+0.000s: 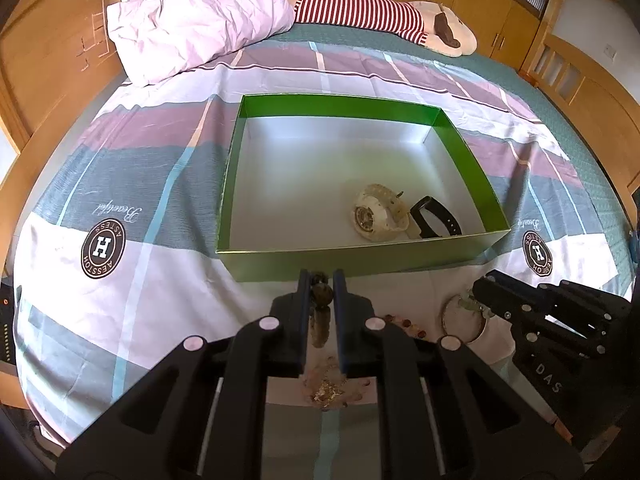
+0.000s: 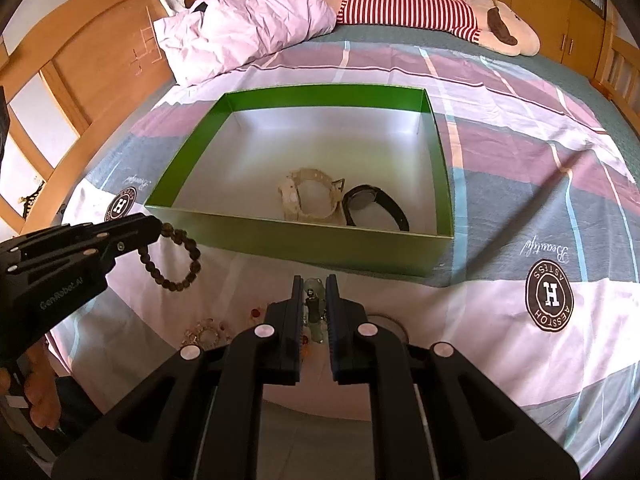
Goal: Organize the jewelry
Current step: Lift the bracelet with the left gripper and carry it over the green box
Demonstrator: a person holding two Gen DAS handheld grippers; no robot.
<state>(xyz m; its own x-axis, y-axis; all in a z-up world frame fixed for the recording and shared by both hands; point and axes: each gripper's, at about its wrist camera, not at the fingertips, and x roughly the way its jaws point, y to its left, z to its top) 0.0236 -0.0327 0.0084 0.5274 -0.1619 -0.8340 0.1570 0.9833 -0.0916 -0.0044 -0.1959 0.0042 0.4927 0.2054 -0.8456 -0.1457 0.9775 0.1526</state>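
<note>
left hand-held gripper (image 1: 322, 280) clamps a dark bead bracelet (image 2: 172, 258), right hand-held gripper (image 2: 313, 284) a pale green bracelet (image 2: 314, 294), green box (image 1: 280, 264) at twelve o'clock.

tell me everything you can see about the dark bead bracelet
The dark bead bracelet is a loop of round brownish-black beads, glossy like stone or wood. The left claw is shut on its upper edge, so the loop hangs open just in front of the green box, above the bedsheet.

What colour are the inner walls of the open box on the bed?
Green inner walls, silvery-white floor; clearest in the right wrist view.
</note>
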